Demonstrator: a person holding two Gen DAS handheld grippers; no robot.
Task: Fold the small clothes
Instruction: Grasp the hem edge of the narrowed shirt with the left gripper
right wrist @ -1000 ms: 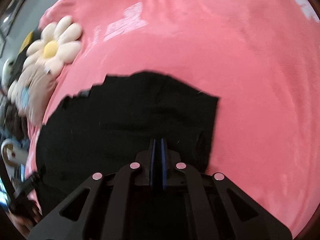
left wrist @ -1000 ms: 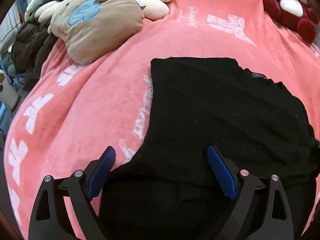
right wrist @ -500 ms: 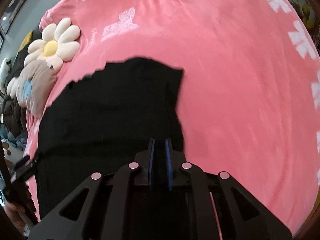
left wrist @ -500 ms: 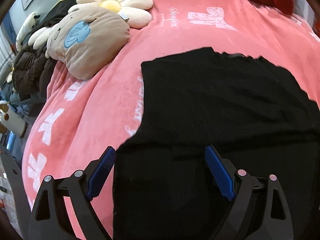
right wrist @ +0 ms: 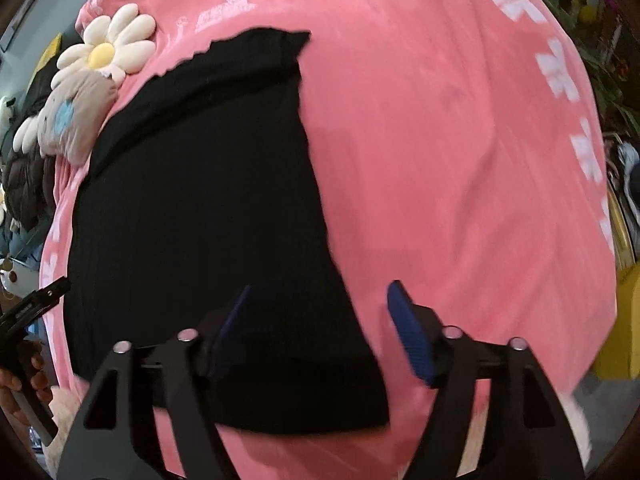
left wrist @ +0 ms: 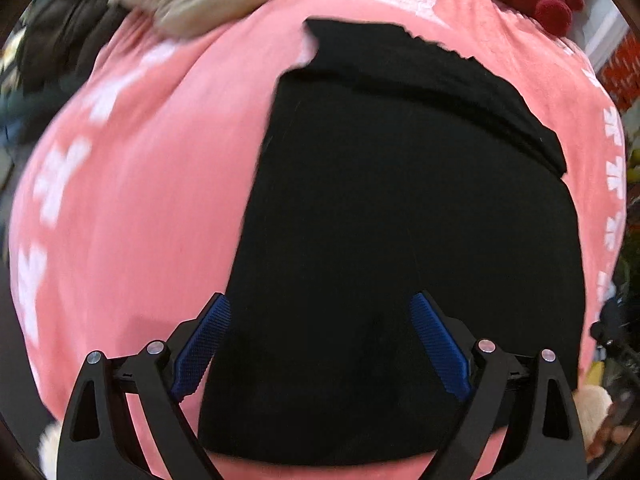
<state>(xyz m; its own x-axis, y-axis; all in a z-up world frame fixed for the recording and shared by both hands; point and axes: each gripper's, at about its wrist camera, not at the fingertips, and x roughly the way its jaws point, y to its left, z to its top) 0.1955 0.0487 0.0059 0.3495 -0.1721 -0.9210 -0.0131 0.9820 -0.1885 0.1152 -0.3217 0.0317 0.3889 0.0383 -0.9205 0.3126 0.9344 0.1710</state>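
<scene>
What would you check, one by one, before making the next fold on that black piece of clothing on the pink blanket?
1. Left gripper empty and open: ok, blue pads wide apart, nothing pinched.
2. Right gripper let go of the cloth: ok, its jaws are opening and the pads press on nothing.
3. Black garment lying flat on the pink blanket: mostly ok; one layer is folded over, with an uneven strip showing at the far edge.
4. Folded edges lined up: not ok, the far corner sticks out past the upper layer.
5. Flower pillow clear of the garment: ok, apart from it.
6. Wrinkles in the cloth: cannot tell, too dark and blurred.
</scene>
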